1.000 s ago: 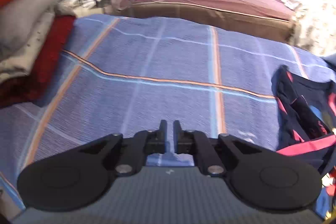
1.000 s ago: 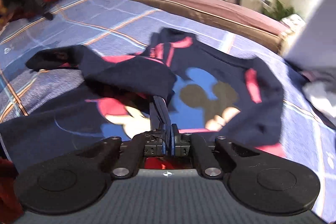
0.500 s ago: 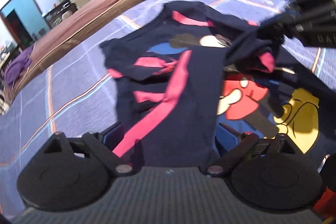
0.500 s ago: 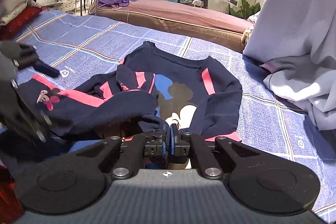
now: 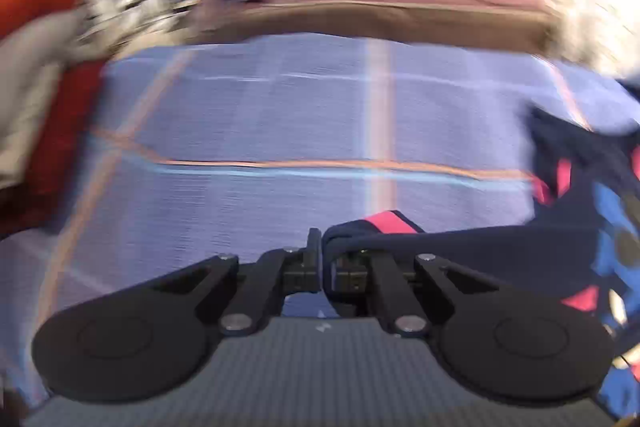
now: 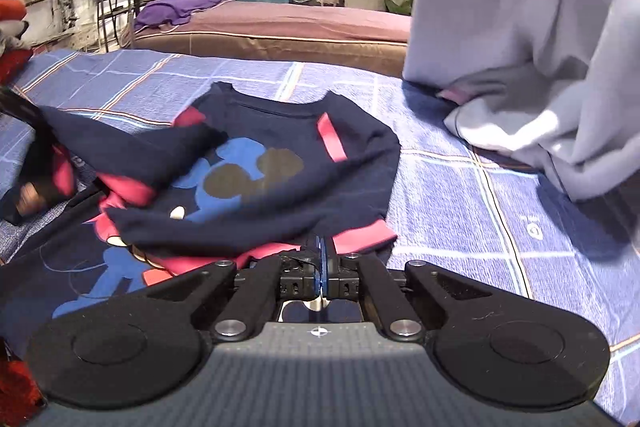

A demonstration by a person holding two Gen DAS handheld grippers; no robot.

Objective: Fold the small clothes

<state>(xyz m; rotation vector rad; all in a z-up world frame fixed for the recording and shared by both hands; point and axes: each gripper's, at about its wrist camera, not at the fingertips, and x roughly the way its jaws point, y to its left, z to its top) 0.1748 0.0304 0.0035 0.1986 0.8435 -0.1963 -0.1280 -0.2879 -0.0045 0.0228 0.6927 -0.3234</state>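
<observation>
Claw work has shifted on the left side: the left claw (image 5: 320, 247), which half a second ago was spread wide over the dark cloth, is now pinched down on a fold of the navy-blue cotton sleeve with a pink cuff (image 5: 386, 223), low in the centre of the left wrist view, and the heavy blur there suggests it is swinging the sleeve out over the blue plaid bedspread (image 5: 280, 131). The sleeve stretches rightward from that pinch to the rest of the navy-blue child's sweatshirt with pink trim and a cartoon-mouse print (image 6: 280, 163), which lies on the bedspread in the middle of the right wrist view, its neckline toward the upper centre. The right claw (image 6: 323, 255) stays clamped, as it was a second ago, on the near hem, a sliver of fabric showing between its closed fingers at the bottom centre. My judgement is that a sleeve fold is under way: one side anchored, the other drawn out before being laid across the body, which looks rumpled and not yet squared. At the right of that view a pale grey garment (image 6: 540, 47) hangs down onto the bed; a stack of folded red, grey and orange clothes (image 5: 36, 75) sits at the left edge of the left view.
</observation>
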